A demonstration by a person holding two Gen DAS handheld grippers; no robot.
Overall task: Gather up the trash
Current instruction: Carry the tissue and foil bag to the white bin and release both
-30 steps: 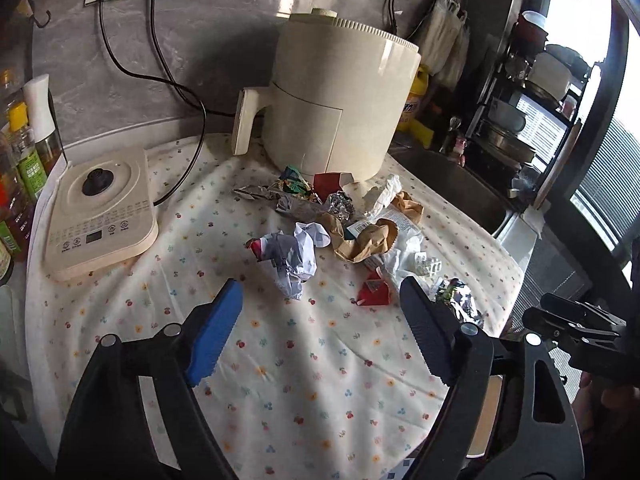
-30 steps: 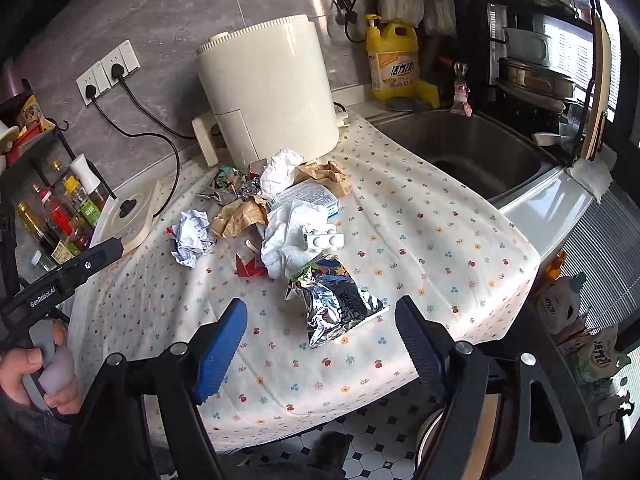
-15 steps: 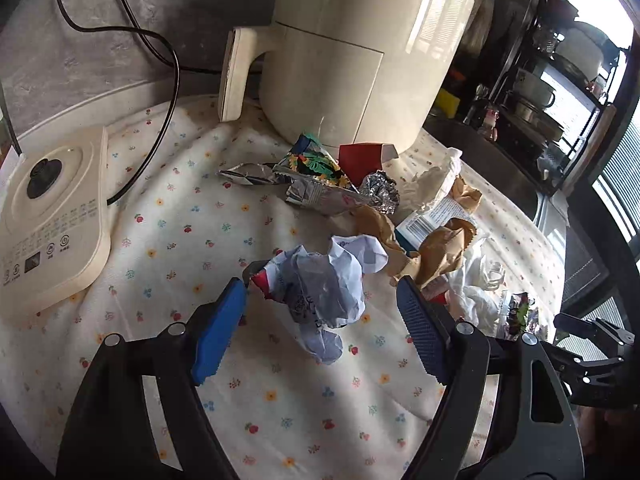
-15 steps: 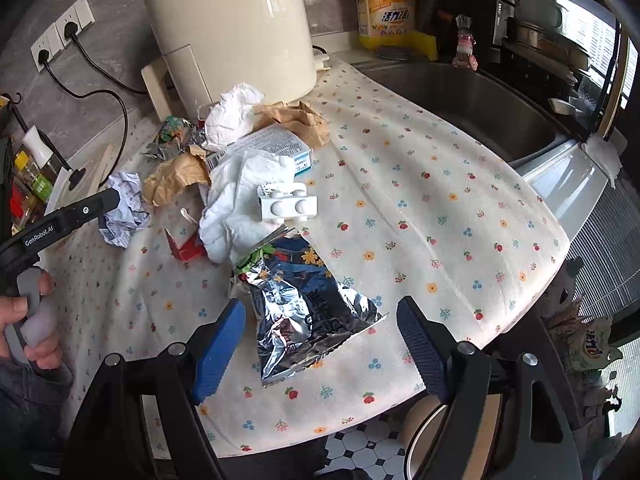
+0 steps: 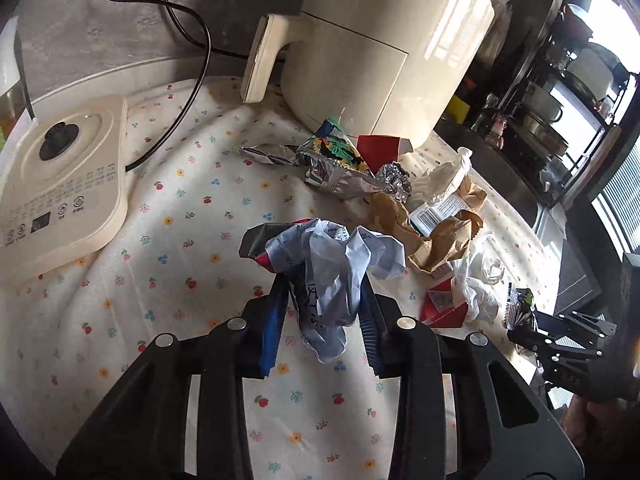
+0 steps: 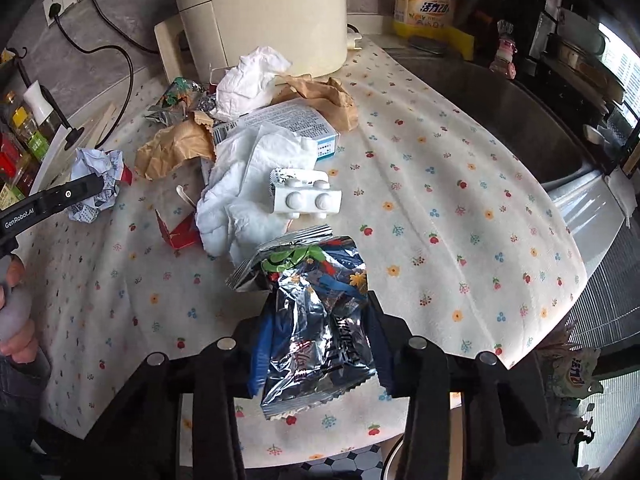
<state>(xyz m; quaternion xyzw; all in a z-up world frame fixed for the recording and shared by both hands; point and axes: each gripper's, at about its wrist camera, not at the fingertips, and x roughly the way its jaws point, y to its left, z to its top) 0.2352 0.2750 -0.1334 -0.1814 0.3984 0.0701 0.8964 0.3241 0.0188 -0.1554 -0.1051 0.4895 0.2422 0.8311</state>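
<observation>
Left tool (image 5: 320, 316) closing on light crumpled paper (image 5: 332, 268); right tool (image 6: 316, 336) closing on slippery foil snack bag (image 6: 316, 320), gripped mid-body.

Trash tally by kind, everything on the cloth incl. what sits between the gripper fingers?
Foil wrappers: 3
Foil ball: 1
Crumpled printed paper: 1
White tissue: 2
Brown paper: 2
Red cartons: 2
White box: 1
Blister pack: 1
Total: 13; the pile may hide more.
</observation>
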